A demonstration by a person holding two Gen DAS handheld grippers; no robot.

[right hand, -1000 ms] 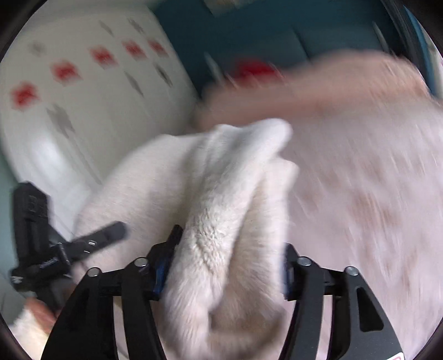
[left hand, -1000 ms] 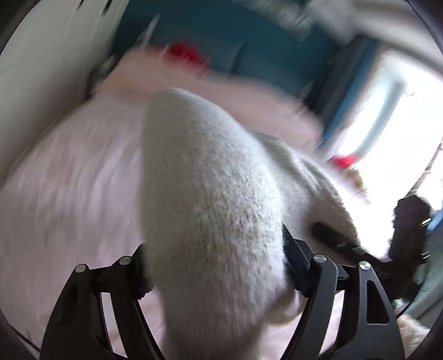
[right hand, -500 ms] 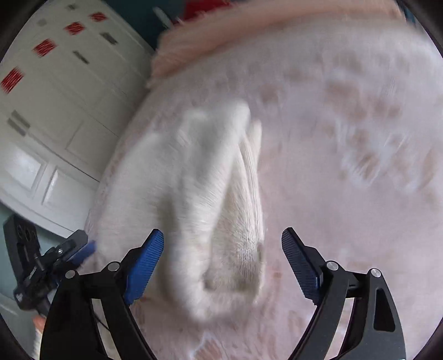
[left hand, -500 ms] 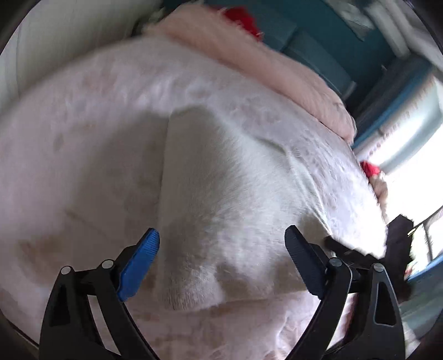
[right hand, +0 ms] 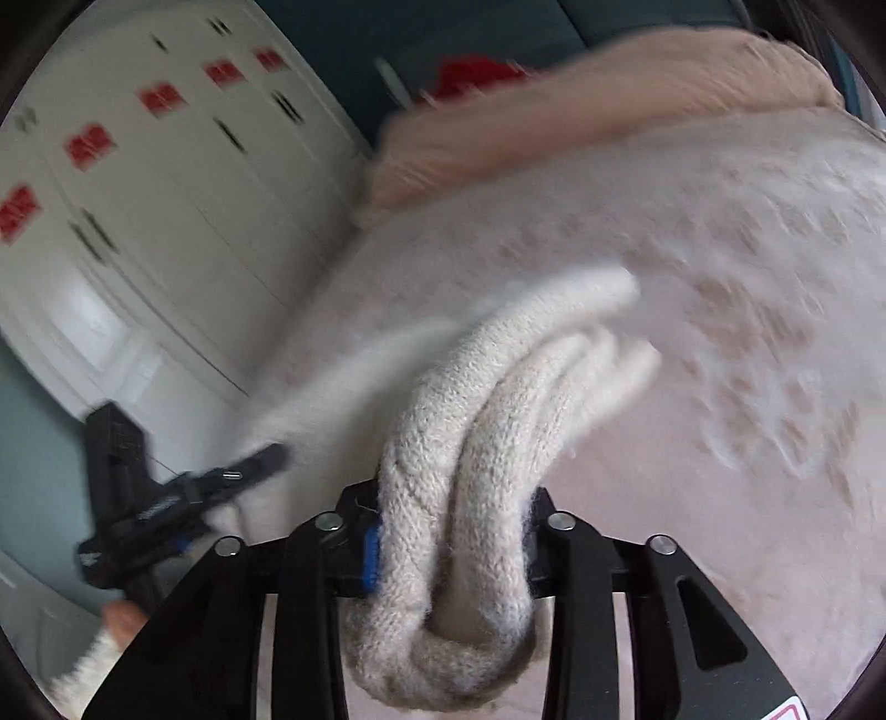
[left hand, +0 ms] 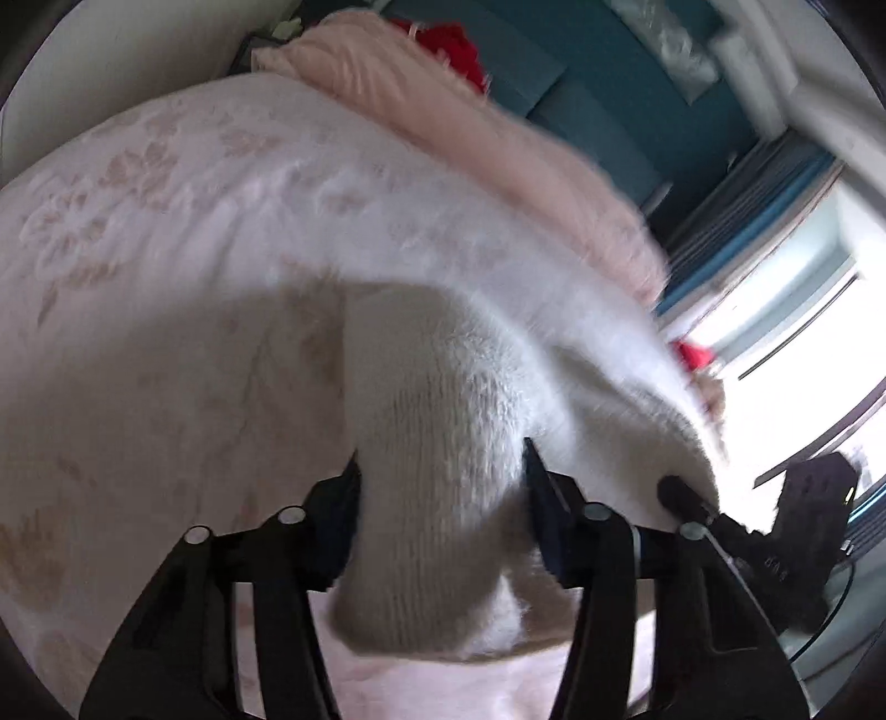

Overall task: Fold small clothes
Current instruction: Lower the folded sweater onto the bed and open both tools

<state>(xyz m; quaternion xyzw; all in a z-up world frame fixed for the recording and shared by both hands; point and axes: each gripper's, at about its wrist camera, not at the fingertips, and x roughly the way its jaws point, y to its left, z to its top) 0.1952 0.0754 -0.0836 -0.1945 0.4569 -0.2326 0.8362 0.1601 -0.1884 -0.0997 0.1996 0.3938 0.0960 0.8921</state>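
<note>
A white fuzzy knit garment (left hand: 443,432) lies folded over a pale pink flowered bedspread (left hand: 166,277). My left gripper (left hand: 440,498) is shut on one thick end of it. My right gripper (right hand: 451,531) is shut on the other end, where several rolled knit layers (right hand: 470,443) bunch between the jaws. The garment stretches between the two grippers, lifted a little off the bed. The right gripper shows at the right edge of the left wrist view (left hand: 681,501). The left gripper shows at the left of the right wrist view (right hand: 243,471).
A peach fluffy blanket (left hand: 498,127) and something red (left hand: 448,44) lie at the far end of the bed. White cupboard doors (right hand: 138,221) stand to the left. A bright window (left hand: 786,310) is to the right. Teal wall behind.
Half a second ago both grippers were open above the garment lying on the bed. Now both have shut on its ends again and raised it slightly.
</note>
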